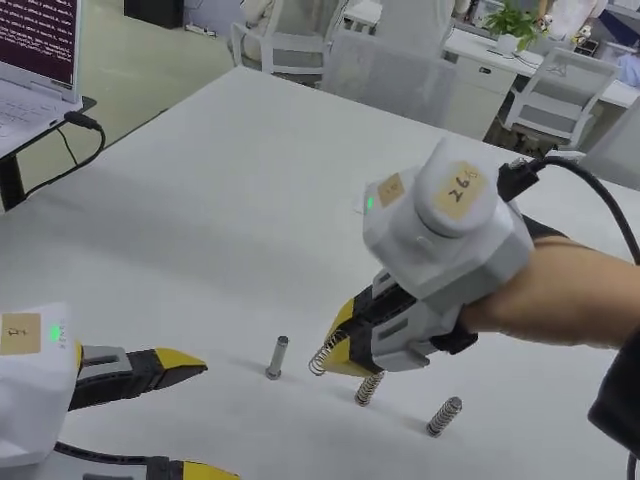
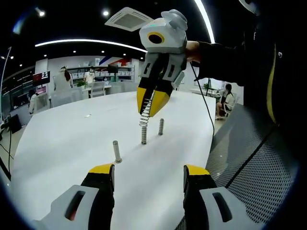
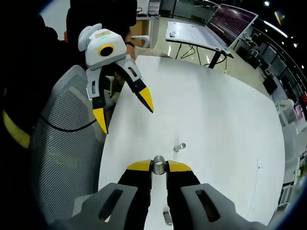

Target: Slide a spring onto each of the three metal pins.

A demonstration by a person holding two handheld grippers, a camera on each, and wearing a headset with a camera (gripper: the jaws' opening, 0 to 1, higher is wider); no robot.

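Note:
My right gripper hangs over the white table, shut on a steel spring that sticks out past its yellow tips; the spring end sits pinched between the jaws. A bare metal pin stands just left of it, also upright ahead of the jaws. Two sprung pins stand to the right. In the left gripper view the held spring dangles above one sprung pin, with the bare pin nearer. My left gripper waits open and holds nothing.
A laptop with a black cable sits on a side desk at the far left. White chairs and desks stand behind the table. A mesh office chair is beside the table's near edge.

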